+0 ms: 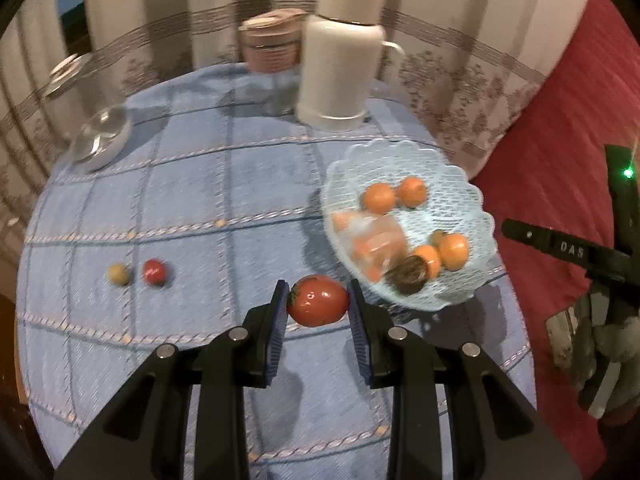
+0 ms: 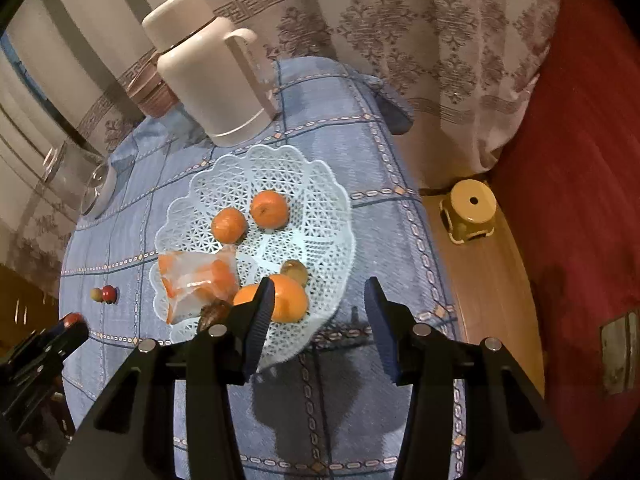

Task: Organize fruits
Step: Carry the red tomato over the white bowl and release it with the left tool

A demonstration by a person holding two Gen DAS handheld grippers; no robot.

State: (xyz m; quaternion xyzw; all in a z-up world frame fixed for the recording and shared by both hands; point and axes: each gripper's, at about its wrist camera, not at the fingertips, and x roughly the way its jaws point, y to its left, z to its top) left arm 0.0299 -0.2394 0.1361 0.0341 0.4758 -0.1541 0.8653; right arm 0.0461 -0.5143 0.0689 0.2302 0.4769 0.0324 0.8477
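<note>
My left gripper (image 1: 318, 300) is shut on a red tomato (image 1: 318, 300) with a green stalk, held above the blue tablecloth just left of the white lattice fruit basket (image 1: 460, 184). The basket holds several oranges (image 1: 379, 198), a plastic bag of orange pieces (image 1: 374, 242) and a dark brown fruit (image 1: 408, 276). A small red fruit (image 1: 154, 271) and a small yellow-green fruit (image 1: 119, 274) lie on the cloth at the left. My right gripper (image 2: 318, 300) is open and empty over the basket's (image 2: 320, 184) near rim, its left finger in front of an orange (image 2: 290, 298).
A white thermos jug (image 1: 340, 56) stands at the table's back, with a lidded jar (image 1: 272, 40) beside it. A glass jar (image 1: 100, 136) lies at the back left. A yellow stool (image 2: 470, 210) stands on the floor right of the table. A red cushion (image 1: 560, 140) is at the right.
</note>
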